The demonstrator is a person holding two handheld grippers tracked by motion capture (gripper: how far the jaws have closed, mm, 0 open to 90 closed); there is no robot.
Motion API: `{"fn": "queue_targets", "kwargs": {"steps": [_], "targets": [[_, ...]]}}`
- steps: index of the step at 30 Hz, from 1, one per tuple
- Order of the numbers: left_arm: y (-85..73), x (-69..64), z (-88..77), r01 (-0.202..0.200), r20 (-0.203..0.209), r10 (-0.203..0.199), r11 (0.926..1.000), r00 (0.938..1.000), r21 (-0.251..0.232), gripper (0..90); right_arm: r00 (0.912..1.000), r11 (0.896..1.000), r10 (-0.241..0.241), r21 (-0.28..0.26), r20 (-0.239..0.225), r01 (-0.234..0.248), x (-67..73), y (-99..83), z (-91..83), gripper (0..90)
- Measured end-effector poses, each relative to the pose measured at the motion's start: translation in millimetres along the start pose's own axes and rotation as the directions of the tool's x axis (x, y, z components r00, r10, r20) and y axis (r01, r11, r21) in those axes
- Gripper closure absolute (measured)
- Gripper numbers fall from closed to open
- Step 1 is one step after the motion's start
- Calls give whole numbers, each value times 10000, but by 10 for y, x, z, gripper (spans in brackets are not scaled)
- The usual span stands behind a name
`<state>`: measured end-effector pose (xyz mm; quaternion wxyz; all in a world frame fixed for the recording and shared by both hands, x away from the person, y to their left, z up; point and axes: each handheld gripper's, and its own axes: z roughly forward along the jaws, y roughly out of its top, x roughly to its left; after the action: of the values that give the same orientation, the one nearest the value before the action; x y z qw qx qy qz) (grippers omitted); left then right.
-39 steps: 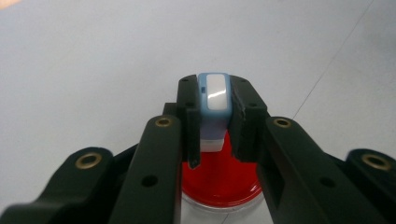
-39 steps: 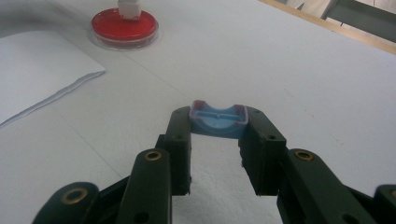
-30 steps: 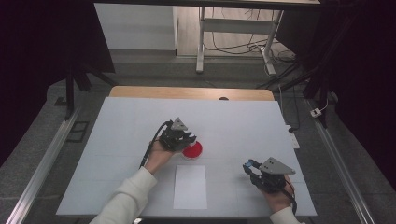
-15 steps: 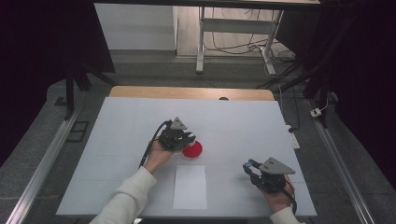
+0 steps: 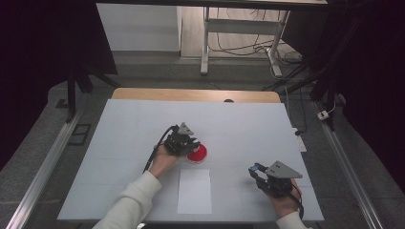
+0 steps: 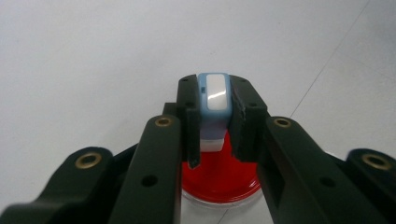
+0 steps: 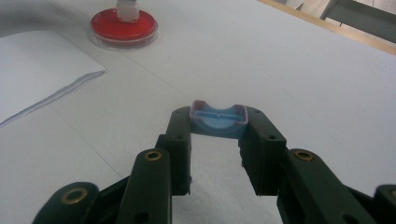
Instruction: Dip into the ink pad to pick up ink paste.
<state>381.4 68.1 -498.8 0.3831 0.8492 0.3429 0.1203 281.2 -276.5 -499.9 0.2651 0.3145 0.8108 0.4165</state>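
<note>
The left gripper [image 6: 212, 116] is clamped on a small blue and white stamp [image 6: 214, 100], held upright between the black jaws with its white lower end down on a round red ink pad [image 6: 219, 179]. In the high view the same gripper [image 5: 187, 143] sits over the left edge of that red pad [image 5: 197, 153], near the middle of the table, and the person's left hand [image 5: 163, 160] grips it from behind, a cream sleeve [image 5: 129, 205] trailing down to the bottom edge.

The right gripper [image 7: 217, 128] is closed on a shallow blue cap [image 7: 218, 120], pinched by its two ends, open side up, just above the table. In the high view this gripper [image 5: 260, 172] sits near the table's lower right part, well apart from the left one, with the right hand [image 5: 285, 202] under its grey plate.

Between the two hands, just below the red pad, lies a white sheet of paper [image 5: 195, 190], flat on the pale blue-grey table top [image 5: 133, 124]. From the right gripper's view the sheet [image 7: 37, 70] lies to the left and the pad [image 7: 123, 25] beyond it, with the stamp standing on it.

A wooden strip [image 5: 196, 94] runs along the table's far edge. Beyond it are a grey floor, a white metal stand [image 5: 205, 43] with loose cables [image 5: 239, 47] about it, and dark curtains [image 5: 43, 57] on both sides.
</note>
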Motion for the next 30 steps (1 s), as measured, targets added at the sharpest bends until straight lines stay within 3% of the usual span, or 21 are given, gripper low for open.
{"fn": "queue_targets", "kwargs": {"steps": [17,30], "targets": [[-10,-34,40,-68,-231,72,9998,9997,170,756,10000,10000,-24,-14,1,24,8,5,0,648],[-18,-23,37,-7,-159,9,9999,9999,121,756,10000,10000,-32,-28,3,32,9,4,0,648]]}}
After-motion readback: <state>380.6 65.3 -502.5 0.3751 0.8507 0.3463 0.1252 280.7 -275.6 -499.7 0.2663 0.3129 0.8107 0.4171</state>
